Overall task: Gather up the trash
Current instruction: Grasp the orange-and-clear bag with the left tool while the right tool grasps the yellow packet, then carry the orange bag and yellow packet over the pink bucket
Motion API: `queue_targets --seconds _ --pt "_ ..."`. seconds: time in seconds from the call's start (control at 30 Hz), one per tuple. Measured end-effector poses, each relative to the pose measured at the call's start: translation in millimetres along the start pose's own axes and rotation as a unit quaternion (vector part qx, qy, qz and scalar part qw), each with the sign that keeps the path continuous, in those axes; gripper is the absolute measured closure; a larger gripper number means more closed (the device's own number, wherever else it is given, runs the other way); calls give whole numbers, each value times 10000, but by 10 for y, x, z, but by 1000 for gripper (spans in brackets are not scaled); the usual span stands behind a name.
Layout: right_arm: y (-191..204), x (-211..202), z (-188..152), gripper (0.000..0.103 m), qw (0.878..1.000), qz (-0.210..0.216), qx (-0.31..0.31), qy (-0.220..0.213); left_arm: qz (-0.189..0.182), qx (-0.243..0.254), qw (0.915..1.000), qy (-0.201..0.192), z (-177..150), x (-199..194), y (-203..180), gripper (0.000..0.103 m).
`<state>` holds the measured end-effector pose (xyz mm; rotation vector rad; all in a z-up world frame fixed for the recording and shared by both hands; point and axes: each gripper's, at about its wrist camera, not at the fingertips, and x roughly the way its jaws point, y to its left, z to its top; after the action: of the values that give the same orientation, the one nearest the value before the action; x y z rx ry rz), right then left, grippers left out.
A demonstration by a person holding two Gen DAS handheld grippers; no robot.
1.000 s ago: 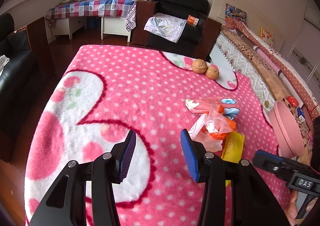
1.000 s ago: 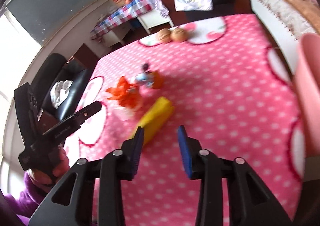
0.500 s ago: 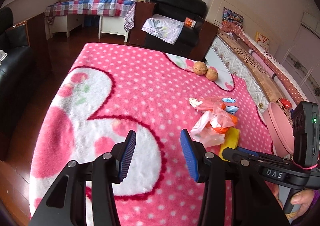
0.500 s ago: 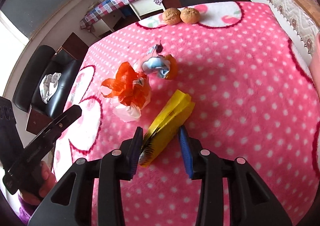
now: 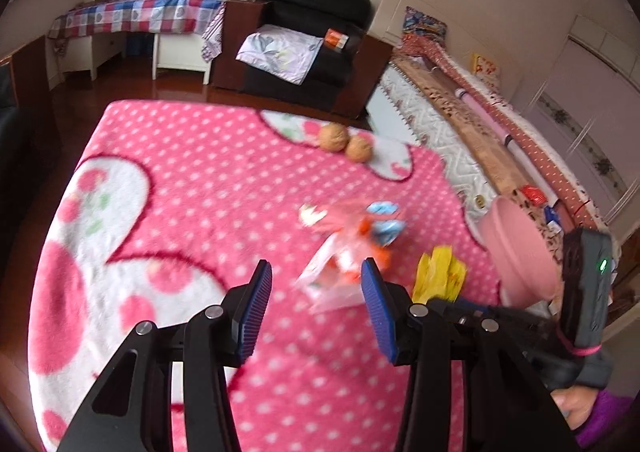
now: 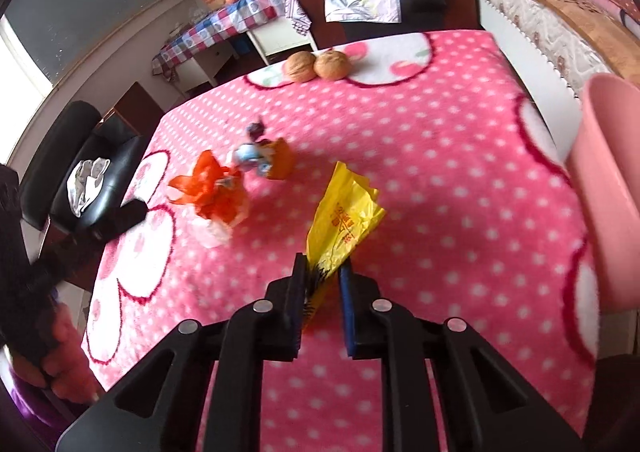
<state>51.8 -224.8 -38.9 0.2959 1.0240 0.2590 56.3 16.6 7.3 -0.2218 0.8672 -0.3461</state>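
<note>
My right gripper is shut on a yellow plastic bag and holds it lifted off the pink blanket; it also shows in the left wrist view. An orange and white bag and a blue and orange wrapper lie on the blanket to the left. My left gripper is open and empty, just short of the orange and white bag. The wrapper lies beyond it.
A pink bin stands at the table's right edge, also in the left wrist view. Two walnuts sit at the far edge of the blanket. A black armchair and a checkered table stand beyond.
My right gripper closed on the yellow bag and raised it off the blanket. My left gripper moved forward and right toward the orange and white bag.
</note>
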Motion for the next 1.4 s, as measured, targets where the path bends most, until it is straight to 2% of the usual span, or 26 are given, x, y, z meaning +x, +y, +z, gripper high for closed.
queue_targets --seconds 0.13,0.27,0.37,0.53,0.57,0.6,0.7,0.8,1.0,1.4 --pt "-107 -25 -26 87 9999 43 92 6 -81 98 9999 -18 148 94 -183 57" --pt "-124 -35 -41 87 10000 65 72 -2 182 357 9992 50 169 289 -341 52" --pt "-147 -39 -59 87 9999 115 91 16 497 439 9975 233 123 461 -337 52" --pt "-201 -42 -72 87 9997 191 149 29 437 352 9978 353 30 507 -268 51" --pt "-203 -42 -75 87 9997 203 153 28 436 378 9977 367 19 508 -279 54" --pt "-209 -49 -81 87 9997 210 152 26 395 395 9978 370 12 500 -294 62" --pt "-209 -61 -87 87 9997 212 117 12 324 502 9974 392 1 487 -352 75" --pt "-199 -66 -92 87 9997 213 123 11 341 574 9970 379 -20 485 -388 80" --pt "-195 -144 -102 87 9998 170 86 -79 301 557 9977 254 -12 358 -456 82" --pt "-241 -420 -71 87 9982 38 -54 -600 -7 826 9966 1 72 117 -832 82"
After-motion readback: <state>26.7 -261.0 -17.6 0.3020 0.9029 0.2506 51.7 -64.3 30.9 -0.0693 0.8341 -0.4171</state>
